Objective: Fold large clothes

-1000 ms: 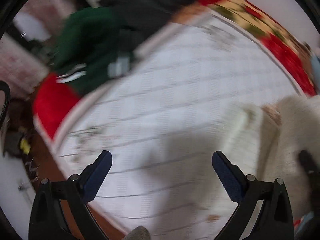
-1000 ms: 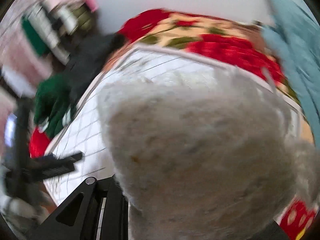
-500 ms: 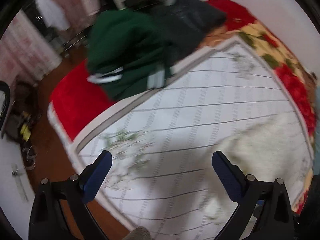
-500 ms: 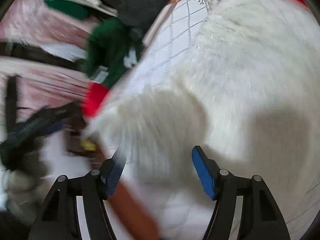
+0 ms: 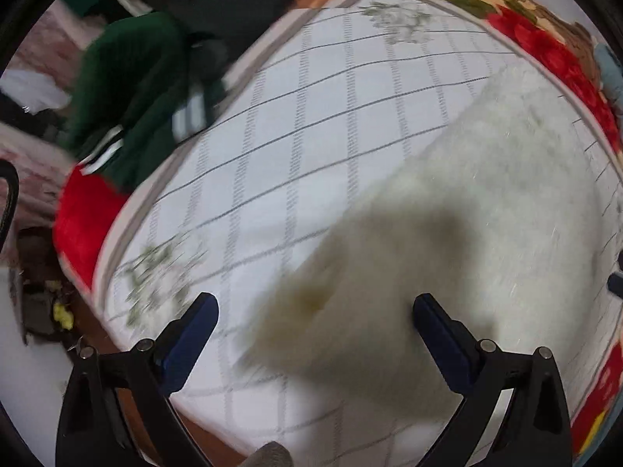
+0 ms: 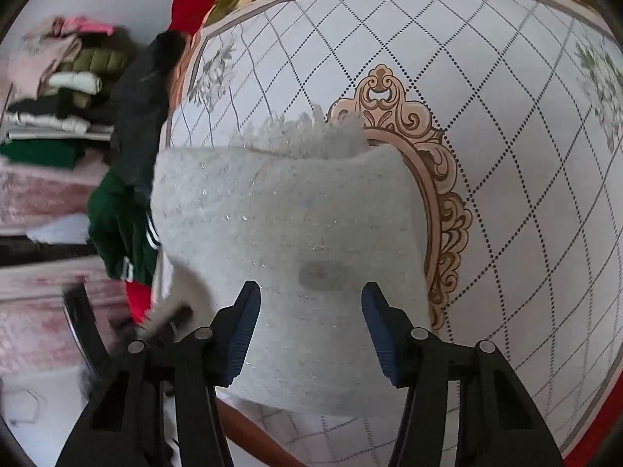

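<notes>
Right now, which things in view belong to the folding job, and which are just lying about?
In the job:
- fluffy white knitted garment on the white checked bed sheet
- right gripper, jaws closing over the garment, not pinching it
- left gripper, open

Lying about:
- dark green striped garment
- stack of folded clothes

No readable text

Neither wrist view shows any letters, numbers, brand marks or signs; the white sweater, the quilted mat and the stacked clothes carry only patterns, stripes and ornament.
</notes>
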`<action>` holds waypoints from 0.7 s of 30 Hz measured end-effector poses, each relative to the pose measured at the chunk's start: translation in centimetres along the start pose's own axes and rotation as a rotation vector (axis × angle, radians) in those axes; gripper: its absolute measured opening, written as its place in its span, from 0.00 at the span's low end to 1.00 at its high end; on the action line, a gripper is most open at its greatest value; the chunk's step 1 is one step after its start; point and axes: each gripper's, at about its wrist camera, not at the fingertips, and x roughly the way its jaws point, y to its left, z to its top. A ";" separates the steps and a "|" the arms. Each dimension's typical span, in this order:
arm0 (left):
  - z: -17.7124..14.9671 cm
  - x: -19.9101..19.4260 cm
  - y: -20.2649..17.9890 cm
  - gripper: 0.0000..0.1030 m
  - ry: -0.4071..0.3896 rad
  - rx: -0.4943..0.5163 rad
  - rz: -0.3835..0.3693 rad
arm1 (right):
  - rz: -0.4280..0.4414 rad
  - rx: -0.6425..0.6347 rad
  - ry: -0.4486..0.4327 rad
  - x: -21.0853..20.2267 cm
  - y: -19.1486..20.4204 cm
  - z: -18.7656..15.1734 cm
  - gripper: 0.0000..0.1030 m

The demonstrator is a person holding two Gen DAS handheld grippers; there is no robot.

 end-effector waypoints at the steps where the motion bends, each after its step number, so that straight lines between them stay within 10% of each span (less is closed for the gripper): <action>1: -1.1 -0.6 0.9 1.00 0.003 -0.026 0.016 | 0.014 -0.007 0.014 0.2 0.5 -0.6 0.55; 13: -9.8 5.8 1.4 1.00 0.167 -0.197 -0.084 | -0.144 -0.709 0.181 7.2 12.4 -9.9 0.56; 21: -10.2 8.7 2.3 1.00 0.151 -0.302 -0.108 | -0.211 -0.868 0.192 8.4 14.1 -11.0 0.57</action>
